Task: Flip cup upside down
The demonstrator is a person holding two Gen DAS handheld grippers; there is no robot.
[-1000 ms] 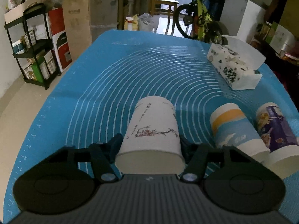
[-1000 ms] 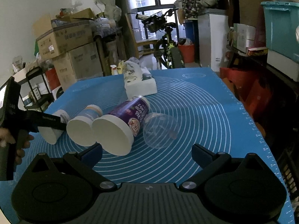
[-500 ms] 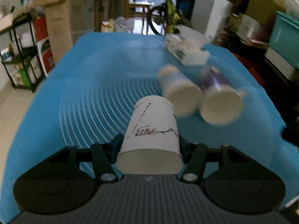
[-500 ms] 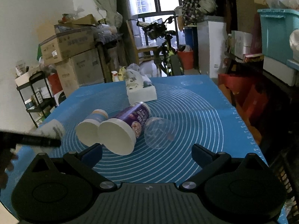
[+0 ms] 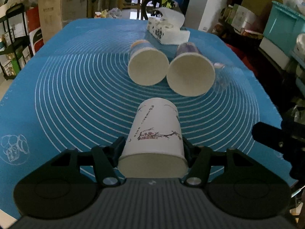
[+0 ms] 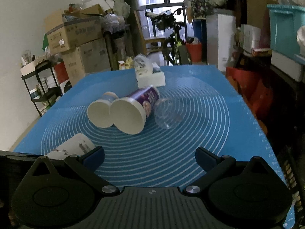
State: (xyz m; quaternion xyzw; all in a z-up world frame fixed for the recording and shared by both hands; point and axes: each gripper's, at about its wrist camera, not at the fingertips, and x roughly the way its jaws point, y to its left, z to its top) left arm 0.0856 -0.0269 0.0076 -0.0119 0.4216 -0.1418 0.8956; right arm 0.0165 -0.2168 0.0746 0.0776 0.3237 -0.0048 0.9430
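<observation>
White paper cup (image 5: 155,131): clamped near its rim by the left gripper (image 5: 152,148), lying horizontal above the blue mat (image 5: 66,87). Since a second ago it has been carried toward centre; inversion not yet made. Right gripper (image 6: 150,157): spread, empty.

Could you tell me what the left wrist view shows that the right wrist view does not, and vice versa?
Only the left wrist view shows the left hand-held gripper shut on the blossom cup, and a sketch on the mat. Only the right wrist view shows the right hand-held gripper open and empty, and the clear cup plainly. Both share the mat, purple cup, orange-banded cup and tissue box.
</observation>
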